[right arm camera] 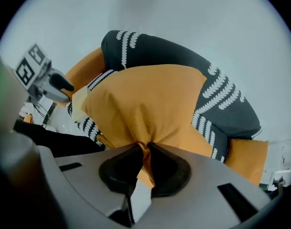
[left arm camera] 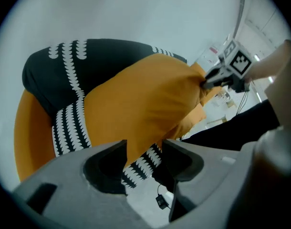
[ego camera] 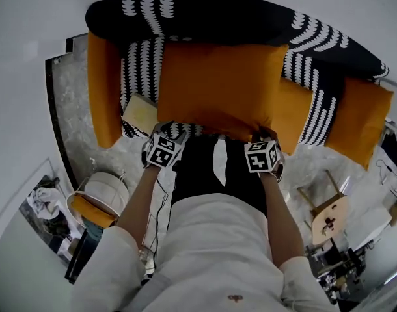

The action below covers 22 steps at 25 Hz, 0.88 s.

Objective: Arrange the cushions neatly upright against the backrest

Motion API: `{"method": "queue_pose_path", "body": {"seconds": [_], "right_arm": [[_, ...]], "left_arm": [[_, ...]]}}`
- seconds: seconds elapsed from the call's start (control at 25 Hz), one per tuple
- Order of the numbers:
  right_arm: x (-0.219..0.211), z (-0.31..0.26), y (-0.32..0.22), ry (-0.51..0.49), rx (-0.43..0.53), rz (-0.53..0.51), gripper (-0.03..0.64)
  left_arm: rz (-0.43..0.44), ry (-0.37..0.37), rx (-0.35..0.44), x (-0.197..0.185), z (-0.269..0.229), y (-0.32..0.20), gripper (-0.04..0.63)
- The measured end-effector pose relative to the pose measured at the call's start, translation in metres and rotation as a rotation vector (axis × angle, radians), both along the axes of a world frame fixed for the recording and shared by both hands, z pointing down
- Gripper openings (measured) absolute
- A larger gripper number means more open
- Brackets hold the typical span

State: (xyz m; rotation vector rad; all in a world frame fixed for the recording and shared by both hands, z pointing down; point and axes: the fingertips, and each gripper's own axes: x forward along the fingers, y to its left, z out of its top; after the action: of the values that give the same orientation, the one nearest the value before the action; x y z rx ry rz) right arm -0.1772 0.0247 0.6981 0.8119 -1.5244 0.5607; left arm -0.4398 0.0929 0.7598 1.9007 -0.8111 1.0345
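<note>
Orange cushion (ego camera: 218,90) on sofa (ego camera: 211,15): right claw (right arm camera: 144,149) pinches its edge, left claw (left arm camera: 145,151) gapes.

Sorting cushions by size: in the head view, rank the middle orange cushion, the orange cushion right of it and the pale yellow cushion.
1. middle orange cushion
2. orange cushion right of it, partly covered
3. pale yellow cushion

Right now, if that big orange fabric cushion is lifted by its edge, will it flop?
Probably: the big orange fabric cushion bunches into folds where the right gripper pinches it. Its puffy look suggests it is light.
</note>
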Motion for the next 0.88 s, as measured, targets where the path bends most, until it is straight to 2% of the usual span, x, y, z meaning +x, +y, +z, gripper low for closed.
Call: {"method": "queue_pose_path", "body": {"seconds": [0.12, 0.24, 0.36, 0.48, 0.56, 0.64, 0.88], "right_arm": [[-0.009, -0.016, -0.008, -0.06, 0.023, 0.039, 0.028], [-0.017, -0.034, -0.021, -0.114, 0.058, 0.105, 0.021], [-0.028, -0.052, -0.041, -0.172, 0.095, 0.172, 0.018], [-0.041, -0.068, -0.063, -0.217, 0.135, 0.186, 0.017], [-0.047, -0.076, -0.073, -0.238, 0.153, 0.194, 0.017], [-0.051, -0.083, -0.084, -0.255, 0.173, 0.2, 0.017], [-0.057, -0.103, -0.115, -0.276, 0.257, 0.185, 0.015]], "left_arm": [[0.118, -0.096, 0.005, -0.002, 0.034, 0.004, 0.278], [0.189, -0.166, 0.019, -0.002, 0.056, 0.006, 0.325], [0.206, -0.264, 0.091, -0.01, 0.069, -0.005, 0.354], [0.229, -0.411, 0.164, -0.019, 0.072, -0.027, 0.354], [0.207, -0.491, 0.203, -0.027, 0.068, -0.041, 0.353], [0.148, -0.514, 0.235, -0.034, 0.059, -0.055, 0.329], [0.075, -0.441, 0.334, -0.055, 0.013, -0.089, 0.174]]}}
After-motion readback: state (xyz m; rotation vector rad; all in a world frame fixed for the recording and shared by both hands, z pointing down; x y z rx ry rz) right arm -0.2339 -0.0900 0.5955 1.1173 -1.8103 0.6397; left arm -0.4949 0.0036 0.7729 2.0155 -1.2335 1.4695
